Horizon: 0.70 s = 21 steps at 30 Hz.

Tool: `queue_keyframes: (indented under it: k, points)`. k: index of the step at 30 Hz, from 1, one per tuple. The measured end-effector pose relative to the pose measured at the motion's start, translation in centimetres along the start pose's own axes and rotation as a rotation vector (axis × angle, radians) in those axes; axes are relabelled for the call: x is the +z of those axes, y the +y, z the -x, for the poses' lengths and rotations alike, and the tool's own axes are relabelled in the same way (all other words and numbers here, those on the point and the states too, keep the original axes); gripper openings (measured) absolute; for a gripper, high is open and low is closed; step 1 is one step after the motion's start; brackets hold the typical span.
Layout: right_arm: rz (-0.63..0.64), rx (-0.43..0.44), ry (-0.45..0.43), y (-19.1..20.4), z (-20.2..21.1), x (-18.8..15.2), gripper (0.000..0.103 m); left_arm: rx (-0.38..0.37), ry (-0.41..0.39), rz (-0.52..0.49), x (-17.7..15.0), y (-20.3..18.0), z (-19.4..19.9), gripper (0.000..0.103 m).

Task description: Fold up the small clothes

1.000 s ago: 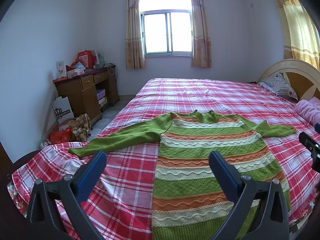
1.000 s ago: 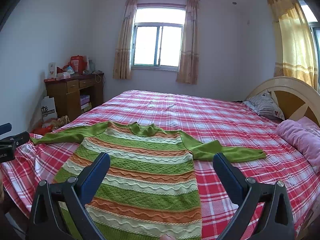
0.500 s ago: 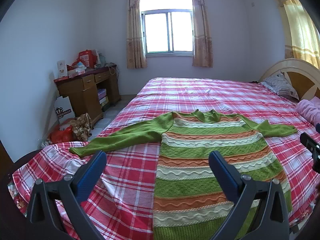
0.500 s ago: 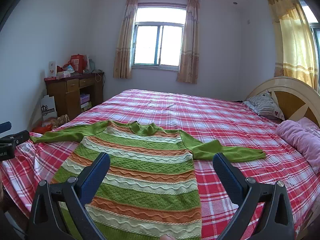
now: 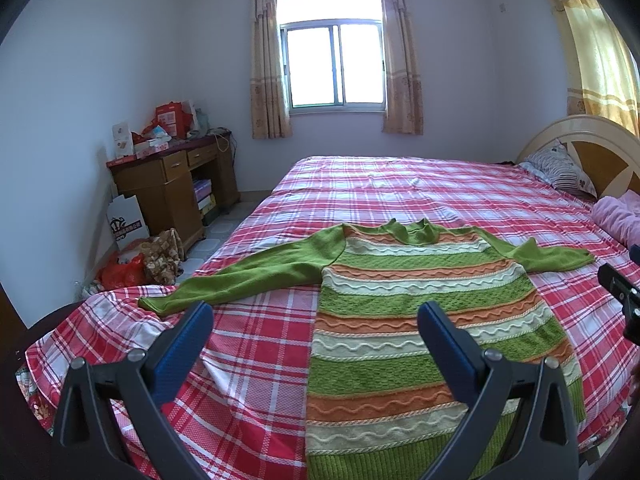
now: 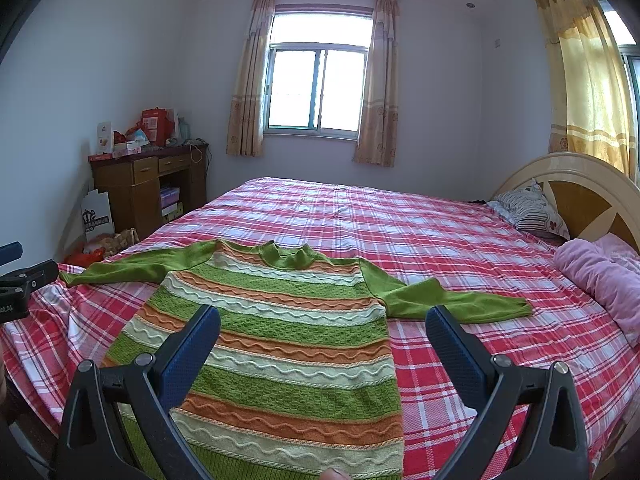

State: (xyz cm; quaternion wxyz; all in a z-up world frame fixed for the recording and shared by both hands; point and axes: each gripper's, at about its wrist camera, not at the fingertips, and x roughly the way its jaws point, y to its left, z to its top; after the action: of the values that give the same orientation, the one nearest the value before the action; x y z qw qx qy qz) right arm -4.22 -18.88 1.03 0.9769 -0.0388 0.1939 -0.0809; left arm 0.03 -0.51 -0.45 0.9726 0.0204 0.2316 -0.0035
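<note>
Sweater point(image 5: 424, 320) lies flat on the bed point(image 5: 400, 192), unfolded, w/ green, orange & cream stripes and its collar pointing to the far side. Both green sleeves are spread out: one runs left toward the bed's left edge, the other goes right & bends a bit. The hem sits at the near edge of the bed.

My left gripper point(image 5: 316, 328) hangs above the near edge, jaws spread wide, nothing between them; through the gap I see plaid sheet & the sweater's left half. My right gripper point(image 6: 322, 332) hangs likewise, jaws spread wide, empty, over the sweater's body and the right sleeve. Neither touches the cloth.

Far left there's a wooden desk point(image 5: 172, 184) w/ boxes on top, bags on the floor beside it. Window point(image 5: 334, 66) w/ curtains on the far wall. Striped pillow point(image 6: 528, 210) & pink blanket point(image 6: 600, 276) at the right, by the headboard.
</note>
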Motion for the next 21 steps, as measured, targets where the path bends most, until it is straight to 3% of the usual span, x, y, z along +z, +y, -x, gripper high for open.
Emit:
queue_keyframes:
  k: [21]
  points:
    - [0.004, 0.002, 0.008, 0.01, -0.36, -0.55, 0.102, 0.003, 0.001, -0.003, 0.06, 0.12, -0.05, 0.103]
